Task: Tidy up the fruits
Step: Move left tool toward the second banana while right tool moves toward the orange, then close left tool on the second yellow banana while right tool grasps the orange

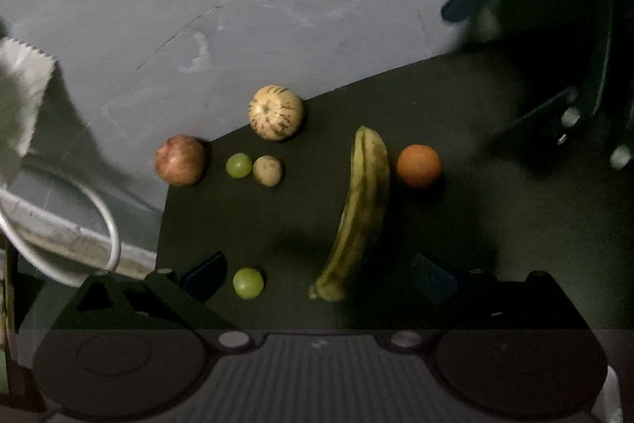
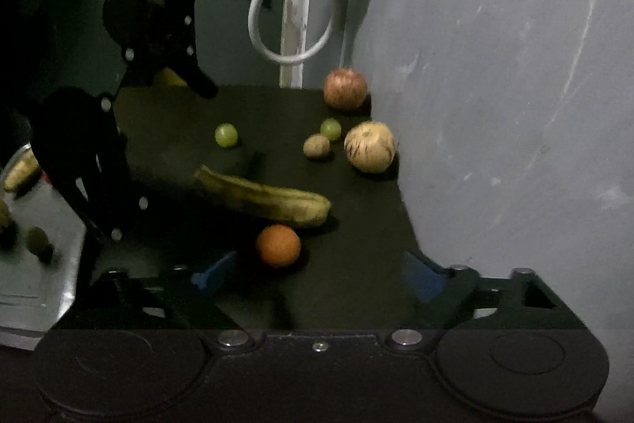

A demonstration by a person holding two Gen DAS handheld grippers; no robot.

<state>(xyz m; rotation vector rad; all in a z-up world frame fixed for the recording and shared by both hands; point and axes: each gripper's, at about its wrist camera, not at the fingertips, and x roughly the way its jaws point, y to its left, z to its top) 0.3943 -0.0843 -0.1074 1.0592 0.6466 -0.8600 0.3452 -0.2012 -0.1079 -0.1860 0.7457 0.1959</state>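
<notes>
Fruits lie on a dark table [image 1: 475, 224]. In the left wrist view I see a banana [image 1: 360, 217], an orange [image 1: 419, 165], a striped pale melon [image 1: 276, 111], an apple [image 1: 180, 159], a small brown fruit [image 1: 267, 170] and two green grapes [image 1: 238, 165] [image 1: 248, 282]. My left gripper [image 1: 321, 278] is open above the near grape and the banana's end. My right gripper [image 2: 317, 274] is open, just behind the orange [image 2: 278, 245], with the banana [image 2: 265, 197] beyond. The right gripper also shows at the left view's upper right [image 1: 515, 38].
A grey wall [image 2: 515, 66] borders the table on the right of the right wrist view. A silver tray [image 2: 35, 264] holding a few fruits sits at the left. The left gripper's dark body [image 2: 79, 145] stands over it. A white hose loop [image 2: 277, 26] hangs behind.
</notes>
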